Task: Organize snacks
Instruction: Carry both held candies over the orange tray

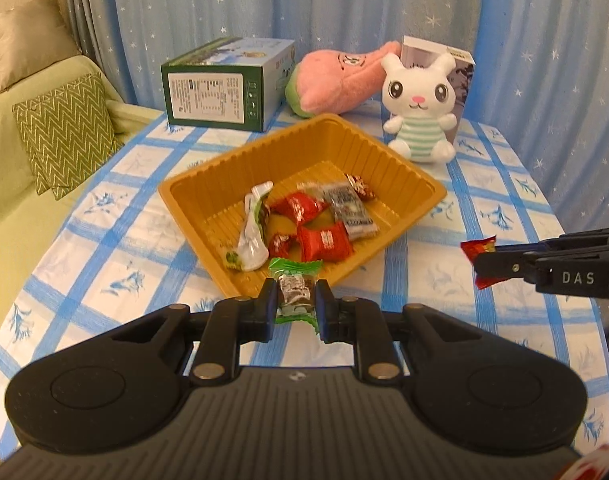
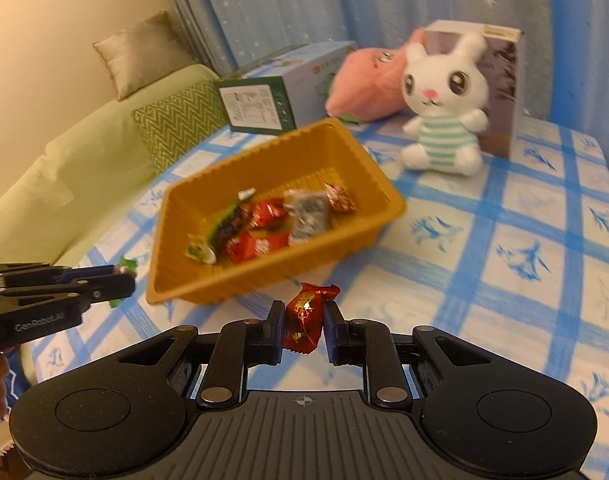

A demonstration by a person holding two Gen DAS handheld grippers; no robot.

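Green cushions and a pale green sofa (image 1: 20,152) sit at the far left, beyond the edge of the desk (image 1: 116,240) with its blue-checked cloth. Next comes the left tongs (image 1: 295,305), clenched on a green-wrapped candy (image 1: 295,288) and held just short of the near rim of the orange tray (image 1: 304,184). That tray already holds a small heap of wrapped snacks (image 1: 304,220) (red, silver and one white-and-green). Behind it stand a green box (image 1: 224,84), a pink plush (image 1: 336,80) and a white rabbit toy (image 1: 420,108).

Further right, the right tongs (image 2: 304,326) are grasping a red-wrapped candy (image 2: 306,316), also just short of the tray on its near side, above the cloth.

The step in hand looks like delivery: both candies are lifted and carried toward the tray, neither yet over it. The next move probably calls for each pair of tongs to travel forward past the rim, lower a little over a free patch of the tray floor, then let go, one at a time so they do not crowd each other.
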